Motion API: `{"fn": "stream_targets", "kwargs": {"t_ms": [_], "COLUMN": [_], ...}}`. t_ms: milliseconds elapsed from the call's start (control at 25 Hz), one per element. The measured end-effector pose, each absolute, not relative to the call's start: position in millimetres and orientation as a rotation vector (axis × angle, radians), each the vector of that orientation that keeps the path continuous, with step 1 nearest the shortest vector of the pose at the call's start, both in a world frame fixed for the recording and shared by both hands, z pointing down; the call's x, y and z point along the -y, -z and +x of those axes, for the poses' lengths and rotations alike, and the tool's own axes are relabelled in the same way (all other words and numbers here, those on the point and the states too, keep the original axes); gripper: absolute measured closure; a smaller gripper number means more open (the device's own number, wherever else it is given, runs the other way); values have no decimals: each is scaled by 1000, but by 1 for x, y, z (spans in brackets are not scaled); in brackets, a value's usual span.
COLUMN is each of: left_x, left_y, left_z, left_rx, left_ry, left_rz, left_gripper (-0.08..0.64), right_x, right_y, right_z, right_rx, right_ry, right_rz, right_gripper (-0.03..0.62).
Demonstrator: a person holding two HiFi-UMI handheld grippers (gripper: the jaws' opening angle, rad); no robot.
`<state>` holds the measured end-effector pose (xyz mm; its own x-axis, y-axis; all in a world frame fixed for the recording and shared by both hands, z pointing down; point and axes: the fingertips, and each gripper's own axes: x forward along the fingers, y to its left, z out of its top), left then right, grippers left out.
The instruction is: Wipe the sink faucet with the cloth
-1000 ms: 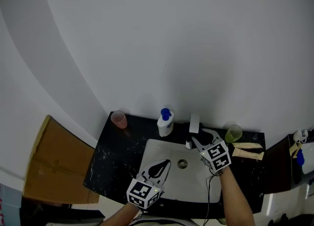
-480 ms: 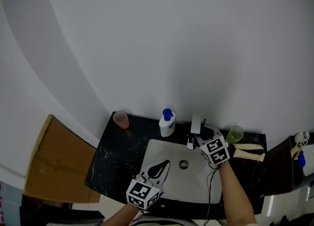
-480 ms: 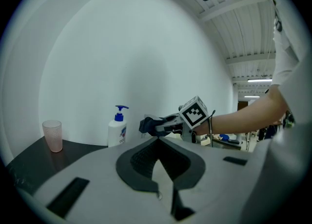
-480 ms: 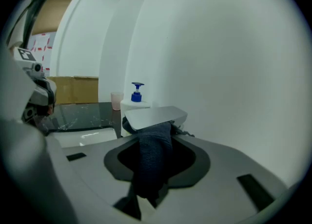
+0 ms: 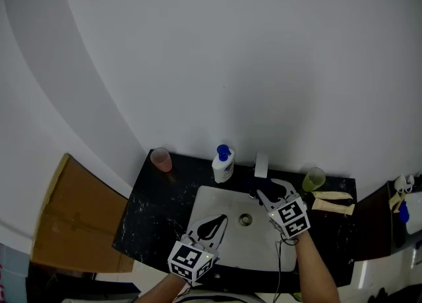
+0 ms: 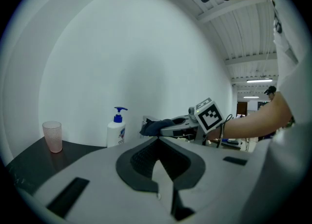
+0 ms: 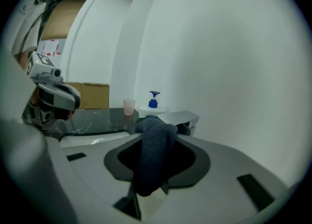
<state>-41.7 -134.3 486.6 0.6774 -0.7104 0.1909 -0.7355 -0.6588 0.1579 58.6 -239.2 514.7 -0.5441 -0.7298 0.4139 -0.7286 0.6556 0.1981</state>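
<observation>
The faucet [image 5: 261, 164] is a flat grey spout at the back of the white sink [image 5: 217, 203]. My right gripper [image 5: 262, 194] is over the basin just in front of the spout, shut on a dark blue cloth [image 7: 153, 155] that bulges from its jaws. In the right gripper view the faucet [image 7: 178, 118] lies just past the cloth; I cannot tell whether they touch. My left gripper [image 5: 212, 224] hovers over the basin's front left, shut and holding nothing. In its view the right gripper [image 6: 181, 126] shows side-on with the cloth [image 6: 154, 126] at its tip.
A white soap bottle [image 5: 223, 163] with a blue pump stands left of the faucet. A pink cup [image 5: 159, 159] is at the counter's back left, a green cup [image 5: 314, 179] at the back right beside a beige strip [image 5: 333, 195]. A cardboard box [image 5: 72, 219] sits left of the counter.
My right gripper pushed the cloth forward to the faucet, then drew back toward the basin's front. The left gripper has kept still.
</observation>
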Motion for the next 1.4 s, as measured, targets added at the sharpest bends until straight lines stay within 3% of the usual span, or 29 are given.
{"fn": "stream_targets", "kwargs": {"t_ms": [360, 720, 1120, 1400], "left_x": [131, 129, 126, 129], "left_y": [-486, -481, -479, -480], "left_z": [-45, -46, -51, -54], "left_rx": [1174, 1163, 1179, 1189], "left_ry": [-173, -151, -157, -158], "left_rz": [2666, 2685, 2679, 2668], "left_gripper": [560, 560, 560, 560], "right_x": [280, 227, 286, 259], "right_y": [-524, -513, -526, -522], "right_z": [76, 55, 89, 75], "right_rx": [2307, 2423, 2250, 2379], "right_ry": [-28, -3, -43, -79], "right_rz": [1218, 1147, 1289, 1243], "right_gripper": [465, 465, 465, 465]}}
